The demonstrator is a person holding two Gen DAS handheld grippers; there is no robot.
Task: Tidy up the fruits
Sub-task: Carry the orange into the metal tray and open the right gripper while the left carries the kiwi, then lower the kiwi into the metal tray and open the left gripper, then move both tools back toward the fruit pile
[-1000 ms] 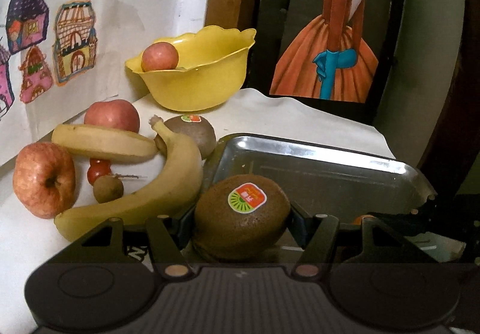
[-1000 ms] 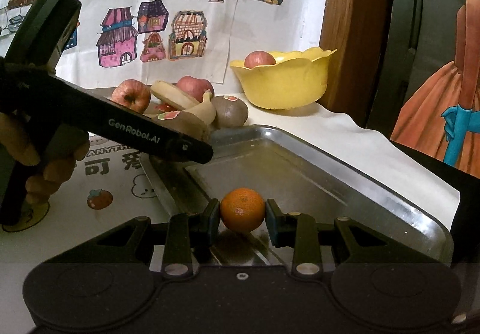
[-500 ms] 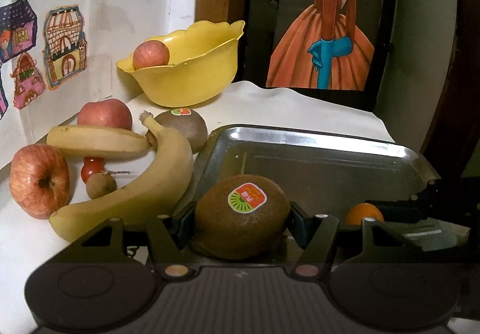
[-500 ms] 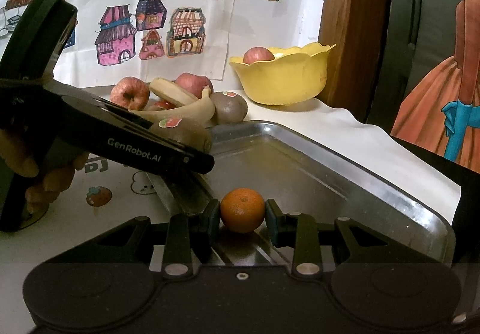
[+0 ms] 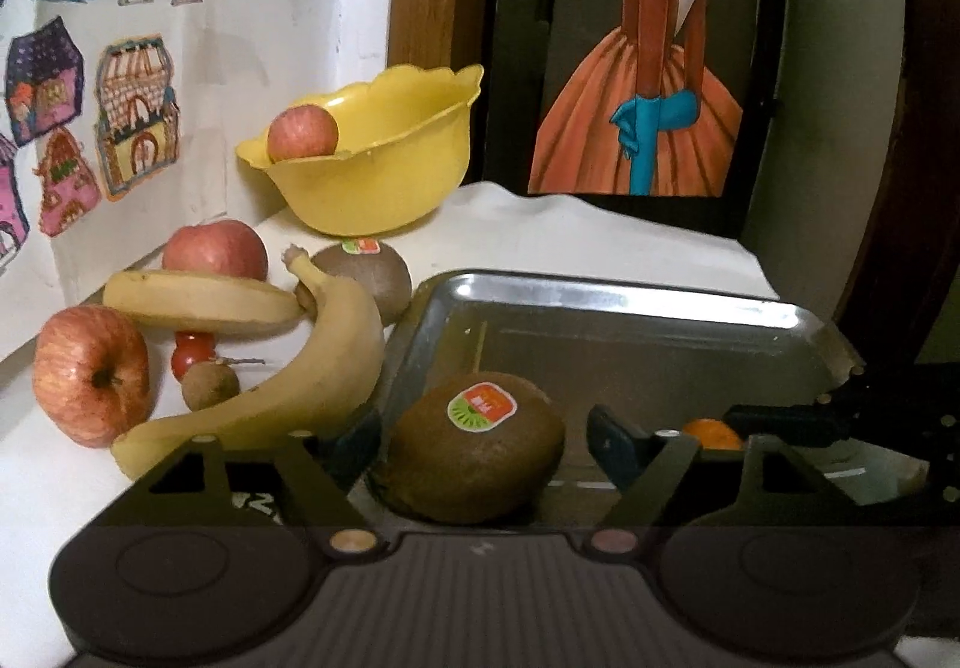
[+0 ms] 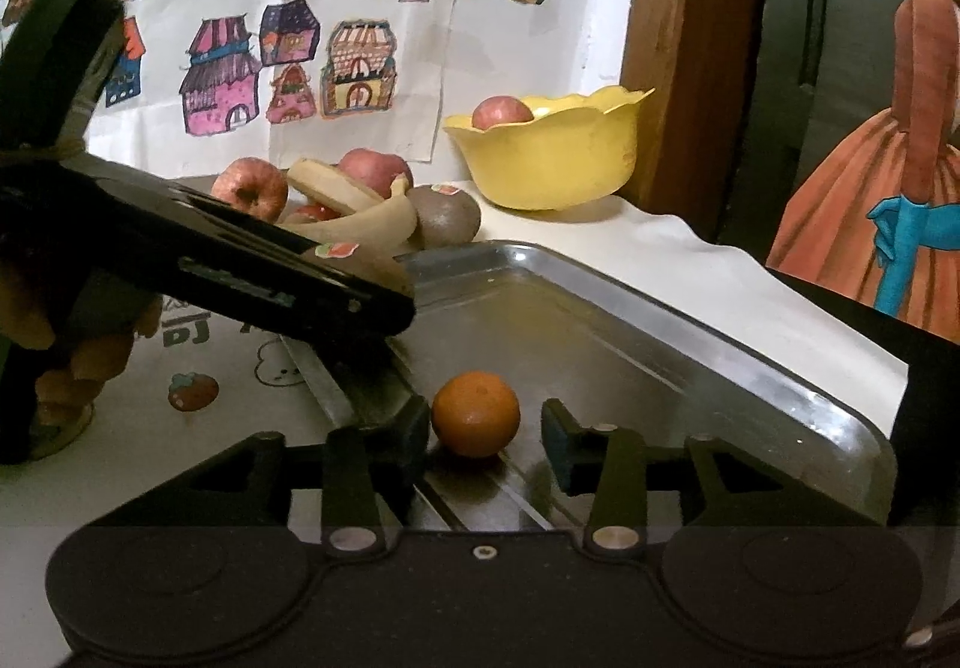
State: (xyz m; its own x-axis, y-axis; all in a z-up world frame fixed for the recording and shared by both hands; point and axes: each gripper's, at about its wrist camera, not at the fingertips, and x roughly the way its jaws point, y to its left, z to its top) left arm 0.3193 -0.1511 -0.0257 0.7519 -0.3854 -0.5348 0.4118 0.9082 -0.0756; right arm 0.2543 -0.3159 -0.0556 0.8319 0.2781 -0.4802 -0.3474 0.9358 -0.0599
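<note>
A brown kiwi [image 5: 474,446] with a green and orange sticker rests at the near left edge of the metal tray [image 5: 630,302]. My left gripper [image 5: 483,446] is open around it, with a gap showing on each side. A small orange [image 6: 476,414] sits on the floor of the tray [image 6: 660,332] near its front. My right gripper [image 6: 486,431] stands open around it, both pads clear of the fruit. In the right wrist view the left gripper's black body crosses from the left and hides most of the kiwi [image 6: 360,260].
Left of the tray lie two bananas [image 5: 288,392], two apples [image 5: 90,374], a second kiwi [image 5: 366,272], a cherry tomato [image 5: 192,356] and a small brown fruit [image 5: 210,386]. A yellow bowl [image 5: 372,170] with an apple [image 5: 302,132] stands behind. A hand [image 6: 60,356] holds the left gripper.
Both grippers were shut on their fruit and have now opened. The kiwi and the orange sit loose on the tray between the spread fingers.
</note>
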